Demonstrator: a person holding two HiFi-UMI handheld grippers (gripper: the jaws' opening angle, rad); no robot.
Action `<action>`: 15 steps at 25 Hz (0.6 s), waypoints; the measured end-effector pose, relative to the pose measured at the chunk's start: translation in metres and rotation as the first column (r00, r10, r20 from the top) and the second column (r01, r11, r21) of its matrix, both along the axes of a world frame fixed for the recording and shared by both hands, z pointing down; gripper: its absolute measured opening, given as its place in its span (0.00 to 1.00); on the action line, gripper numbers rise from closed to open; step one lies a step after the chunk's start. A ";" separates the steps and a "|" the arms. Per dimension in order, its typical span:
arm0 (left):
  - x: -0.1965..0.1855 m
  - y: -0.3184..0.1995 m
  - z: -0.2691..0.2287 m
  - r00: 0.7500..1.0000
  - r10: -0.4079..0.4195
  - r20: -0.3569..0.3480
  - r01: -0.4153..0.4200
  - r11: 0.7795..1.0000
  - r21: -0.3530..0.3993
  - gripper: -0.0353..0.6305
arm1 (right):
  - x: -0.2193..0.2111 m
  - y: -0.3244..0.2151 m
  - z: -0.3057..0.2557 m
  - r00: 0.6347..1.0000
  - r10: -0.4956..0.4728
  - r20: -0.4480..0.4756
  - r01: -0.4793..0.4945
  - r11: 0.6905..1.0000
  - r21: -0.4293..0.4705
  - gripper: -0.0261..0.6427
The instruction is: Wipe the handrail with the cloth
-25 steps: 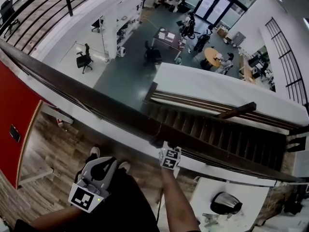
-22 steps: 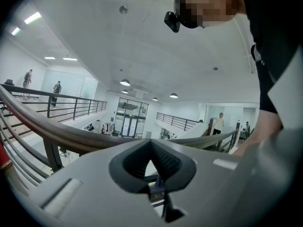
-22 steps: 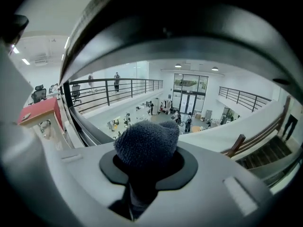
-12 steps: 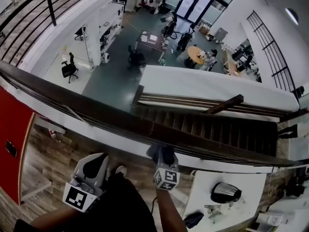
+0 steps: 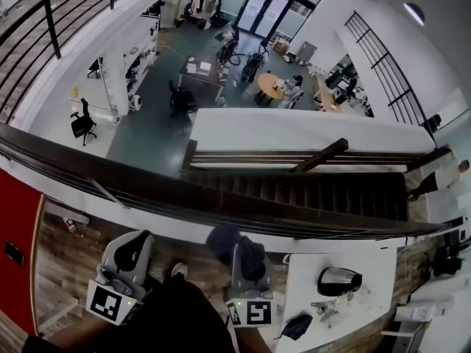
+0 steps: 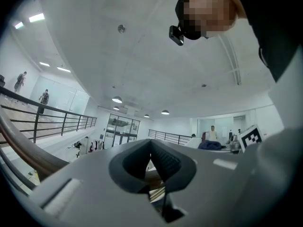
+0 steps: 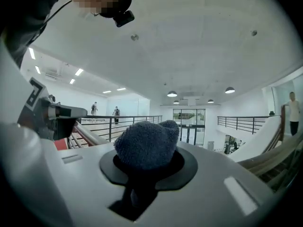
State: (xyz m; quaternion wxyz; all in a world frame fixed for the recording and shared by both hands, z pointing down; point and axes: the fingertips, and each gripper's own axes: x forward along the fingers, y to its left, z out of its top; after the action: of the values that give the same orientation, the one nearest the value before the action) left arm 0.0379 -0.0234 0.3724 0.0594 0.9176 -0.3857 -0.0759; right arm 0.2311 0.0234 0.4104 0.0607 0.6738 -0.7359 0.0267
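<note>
The dark wooden handrail [image 5: 147, 186] runs across the head view from the left edge to the lower right. A dark blue terry cloth [image 5: 221, 241] bulges out of my right gripper [image 5: 239, 250], which is shut on it and sits just on my side of the rail, apart from it. In the right gripper view the cloth [image 7: 147, 145] fills the space between the jaws, and the handrail [image 7: 87, 134] shows behind it at the left. My left gripper [image 5: 132, 250] hangs lower left, its jaws together on nothing [image 6: 152, 162]. The rail [image 6: 23, 150] curves past at its left.
Beyond the rail is a drop to a lower floor with a dark staircase [image 5: 309, 193], desks and chairs. A white table [image 5: 309, 278] with a dark kettle [image 5: 338, 279] stands at the lower right. A red wall panel [image 5: 15, 226] is at the left. Wood flooring lies underfoot.
My right gripper, with the cloth in it, has drawn back from the handrail towards my body. The left gripper has shifted slightly left, and the head view has tilted.
</note>
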 end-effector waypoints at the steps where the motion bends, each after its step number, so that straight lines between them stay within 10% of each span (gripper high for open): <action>1: -0.003 -0.002 -0.001 1.000 -0.001 -0.008 0.001 1.000 0.004 0.05 | -0.005 0.001 -0.006 1.000 -0.004 0.001 0.004 1.000 0.004 0.16; 15: 0.004 -0.004 0.021 0.998 0.068 0.012 -0.068 0.997 -0.032 0.05 | -0.029 -0.003 -0.012 0.999 0.032 -0.017 -0.032 0.999 0.029 0.15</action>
State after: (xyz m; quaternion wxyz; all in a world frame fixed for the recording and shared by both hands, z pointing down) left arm 0.0415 -0.0272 0.3934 0.0739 0.9296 -0.3558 -0.0618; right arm 0.2023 0.0207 0.3980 0.0571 0.6865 -0.7248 0.0115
